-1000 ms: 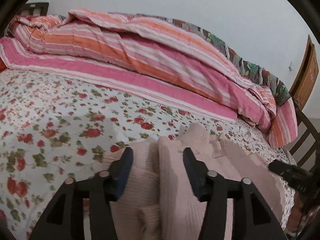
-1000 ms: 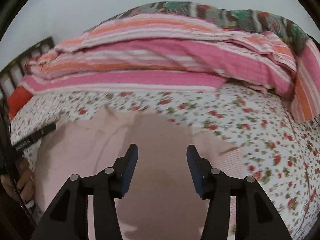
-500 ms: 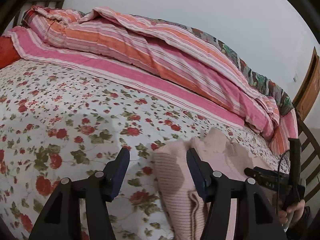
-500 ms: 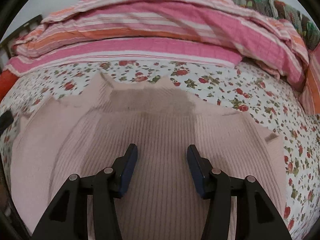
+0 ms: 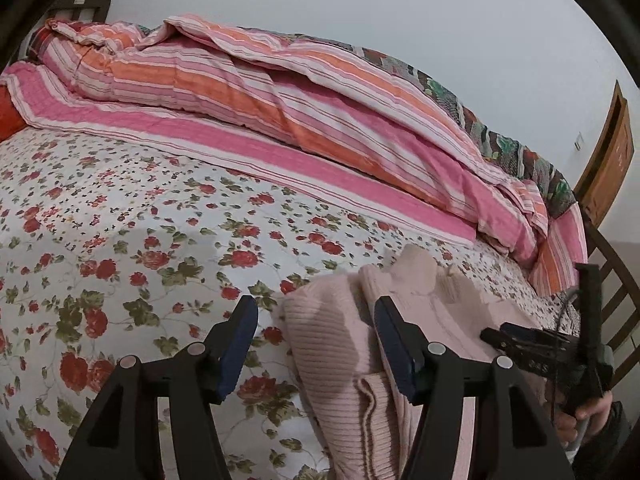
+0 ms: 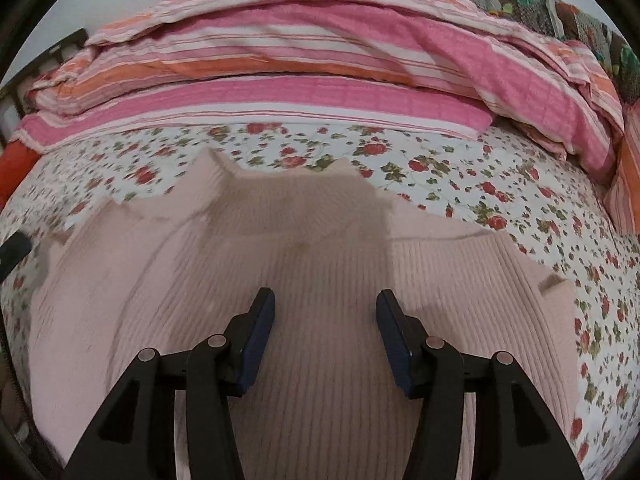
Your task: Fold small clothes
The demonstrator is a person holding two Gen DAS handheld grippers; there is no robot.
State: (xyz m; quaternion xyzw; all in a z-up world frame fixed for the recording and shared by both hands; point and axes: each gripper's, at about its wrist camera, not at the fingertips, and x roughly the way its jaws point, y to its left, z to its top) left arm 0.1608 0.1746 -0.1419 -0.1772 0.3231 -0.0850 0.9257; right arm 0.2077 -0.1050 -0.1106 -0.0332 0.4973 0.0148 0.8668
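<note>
A pale pink ribbed sweater (image 6: 320,248) lies flat on the bed, its neck towards the quilt. In the left wrist view its left side (image 5: 320,332) is folded inward, with a cuff near the bottom. My left gripper (image 5: 314,304) is open over that folded edge; the fabric lies under the gap and the pads do not press it. My right gripper (image 6: 325,294) hovers open just above the middle of the sweater's body, with nothing between its fingers. The left wrist view also shows the right gripper (image 5: 540,356) and the hand (image 5: 592,412) that holds it, at the far right.
A floral sheet (image 5: 120,220) covers the bed. A bulky pink and orange striped quilt (image 6: 320,60) is heaped along the far side. A wooden bed end (image 5: 608,168) stands at the right, and something red (image 5: 8,116) lies at the far left.
My left gripper has slid left, from over the sweater's body to its folded left edge. My right gripper has sunk closer to the sweater and tipped further down.
</note>
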